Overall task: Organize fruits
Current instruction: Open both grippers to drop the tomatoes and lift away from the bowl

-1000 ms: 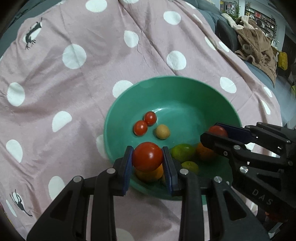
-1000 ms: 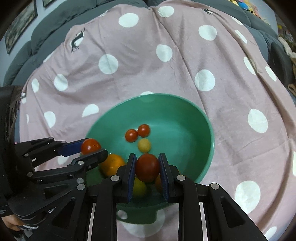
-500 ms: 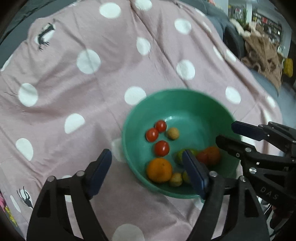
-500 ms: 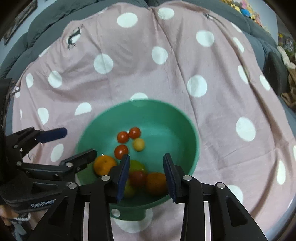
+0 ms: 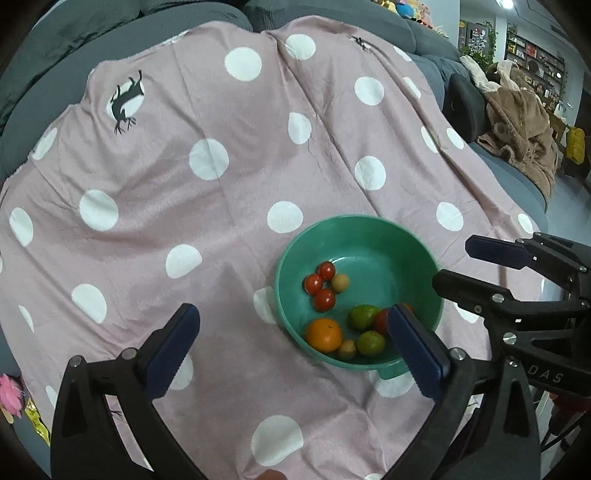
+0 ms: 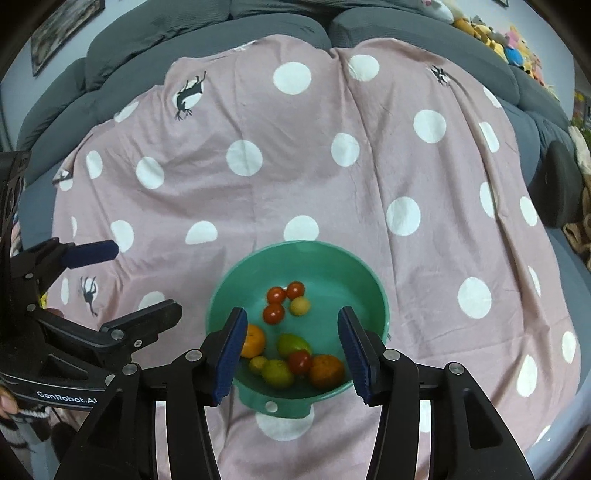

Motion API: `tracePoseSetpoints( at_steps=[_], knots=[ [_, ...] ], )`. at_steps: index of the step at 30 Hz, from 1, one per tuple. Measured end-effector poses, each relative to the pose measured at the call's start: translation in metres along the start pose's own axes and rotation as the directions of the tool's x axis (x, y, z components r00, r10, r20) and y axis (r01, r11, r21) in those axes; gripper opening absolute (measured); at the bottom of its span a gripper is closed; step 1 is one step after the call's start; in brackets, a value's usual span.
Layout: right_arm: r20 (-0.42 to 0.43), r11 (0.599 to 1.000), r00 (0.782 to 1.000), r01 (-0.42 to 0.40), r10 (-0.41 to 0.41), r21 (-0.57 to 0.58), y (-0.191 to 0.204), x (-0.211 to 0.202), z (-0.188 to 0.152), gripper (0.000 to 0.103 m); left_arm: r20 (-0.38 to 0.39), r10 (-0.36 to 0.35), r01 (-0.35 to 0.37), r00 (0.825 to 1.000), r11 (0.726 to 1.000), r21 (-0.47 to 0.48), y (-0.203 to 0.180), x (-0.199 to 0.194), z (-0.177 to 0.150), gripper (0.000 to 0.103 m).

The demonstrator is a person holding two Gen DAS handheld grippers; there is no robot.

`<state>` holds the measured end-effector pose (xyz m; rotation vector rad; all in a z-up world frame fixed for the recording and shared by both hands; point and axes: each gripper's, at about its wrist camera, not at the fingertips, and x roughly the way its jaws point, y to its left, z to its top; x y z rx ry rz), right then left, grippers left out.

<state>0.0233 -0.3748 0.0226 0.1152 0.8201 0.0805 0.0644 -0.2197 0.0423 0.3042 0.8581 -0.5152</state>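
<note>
Down in the green bowl lie all the fruits: three cherry tomatoes beside a small yellow one, an orange, green limes and a larger tomato. Both tools hang spread wide and empty, the left gripper beside the bowl, the right gripper above its near rim. Around it spreads a pink polka-dot cloth over a grey sofa.

Dotted pink cloth; green bowl atop.
</note>
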Motion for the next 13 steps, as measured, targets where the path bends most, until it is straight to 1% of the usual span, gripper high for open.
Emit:
tracePoseSetpoints(
  at_steps=[6, 10, 13],
  knots=[
    [-0.005, 1.0, 1.0, 0.0, 0.0, -0.008, -0.001, -0.009, 0.011, 0.052, -0.004, 0.012, -0.012, 1.0, 1.0, -0.006, 0.0, -0.009, 0.01, 0.102],
    [0.002, 1.0, 1.0, 0.007, -0.007, -0.002, -0.002, -0.012, 0.013, 0.052, 0.002, 0.011, -0.011, 1.0, 1.0, -0.016, 0.0, -0.014, 0.014, 0.102],
    [0.004, 1.0, 1.0, 0.014, -0.014, -0.004, -0.002, -0.013, 0.014, 0.052, -0.001, 0.024, -0.024, 1.0, 1.0, -0.019, 0.0, -0.013, 0.017, 0.102]
  ],
)
